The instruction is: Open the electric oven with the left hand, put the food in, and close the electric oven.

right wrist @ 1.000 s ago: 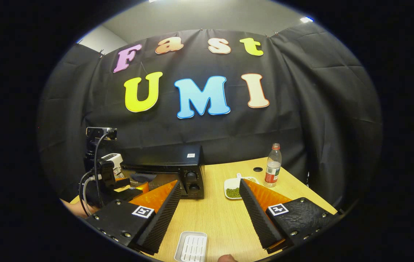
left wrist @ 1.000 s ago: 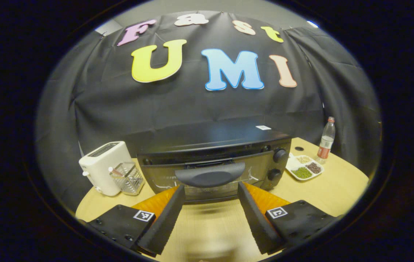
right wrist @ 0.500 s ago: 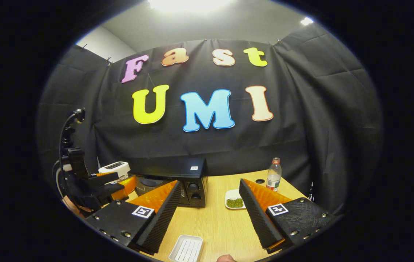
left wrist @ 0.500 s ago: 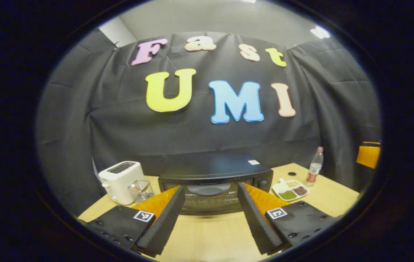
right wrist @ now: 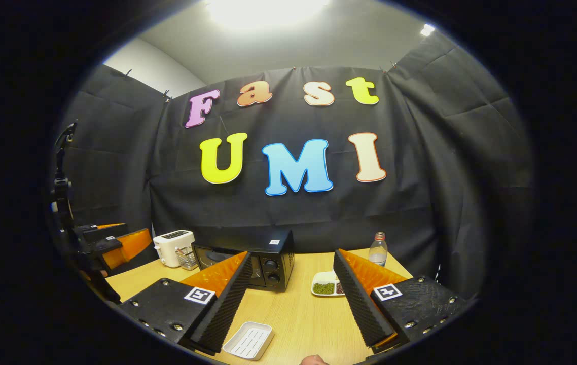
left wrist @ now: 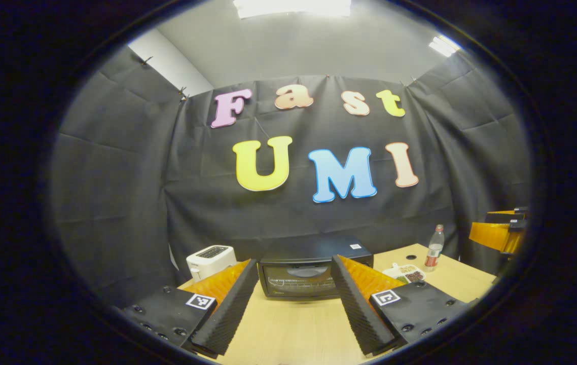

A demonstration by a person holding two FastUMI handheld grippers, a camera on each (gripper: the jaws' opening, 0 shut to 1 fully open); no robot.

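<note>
The black electric oven (left wrist: 314, 249) stands at the back of the wooden table (left wrist: 293, 329) with its glass door up and shut. My left gripper (left wrist: 293, 262) is open and empty, held well back from the oven and facing its door. My right gripper (right wrist: 291, 256) is open too, with nothing between its fingers, and hangs over the table to the right of the oven (right wrist: 268, 256). A white ridged tray (right wrist: 248, 340) lies on the table just below the right gripper's left finger. The left gripper (right wrist: 116, 242) appears at the left edge of the right gripper view.
A white toaster (left wrist: 210, 258) with a clear holder (right wrist: 185, 257) stands left of the oven. Right of it sit a sectioned dish of beans (right wrist: 326, 288) and a plastic bottle (right wrist: 378, 249). A small rounded pale thing (right wrist: 314, 360) peeks in at the table's near edge.
Both grippers have drawn back from the oven and tilted upward, so the oven looks smaller and farther. The oven door, slightly ajar a second ago, is now shut.
</note>
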